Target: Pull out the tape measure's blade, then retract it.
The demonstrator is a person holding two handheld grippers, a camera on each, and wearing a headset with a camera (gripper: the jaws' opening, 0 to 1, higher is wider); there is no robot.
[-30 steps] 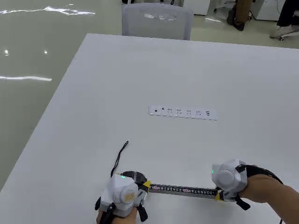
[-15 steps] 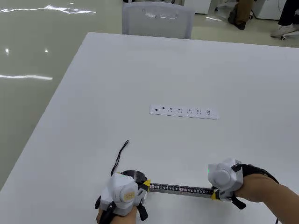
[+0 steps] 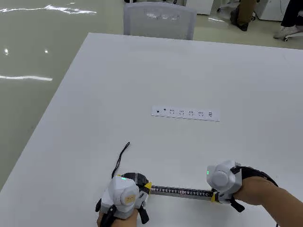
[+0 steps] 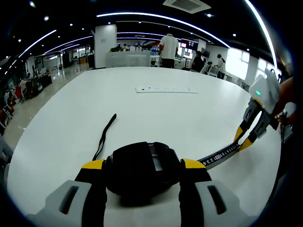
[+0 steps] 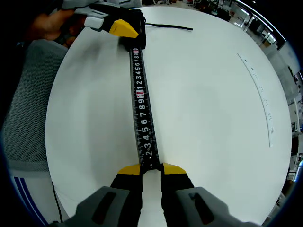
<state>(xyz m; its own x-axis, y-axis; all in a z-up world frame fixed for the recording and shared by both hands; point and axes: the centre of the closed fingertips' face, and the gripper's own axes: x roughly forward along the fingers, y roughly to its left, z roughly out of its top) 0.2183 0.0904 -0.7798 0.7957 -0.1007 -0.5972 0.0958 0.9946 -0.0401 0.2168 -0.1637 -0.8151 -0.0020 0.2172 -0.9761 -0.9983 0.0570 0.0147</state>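
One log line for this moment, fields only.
left gripper: shut on tape measure case | right gripper: shut on blade | blade: extended along table

**Camera stations: three views**

Head view: high over the near edge of the bench (image 3: pixel 142 71), facing forward and down, well back from the work.
Left gripper view: low, just above the bench top, close behind the left claw (image 4: pixel 143 165), facing the far edge.
Right gripper view: close behind the right claw (image 5: pixel 151 169), tilted down along the blade (image 5: pixel 141 94) toward the left claw.
Shared by all three: blade, power strip (image 3: pixel 185 113).
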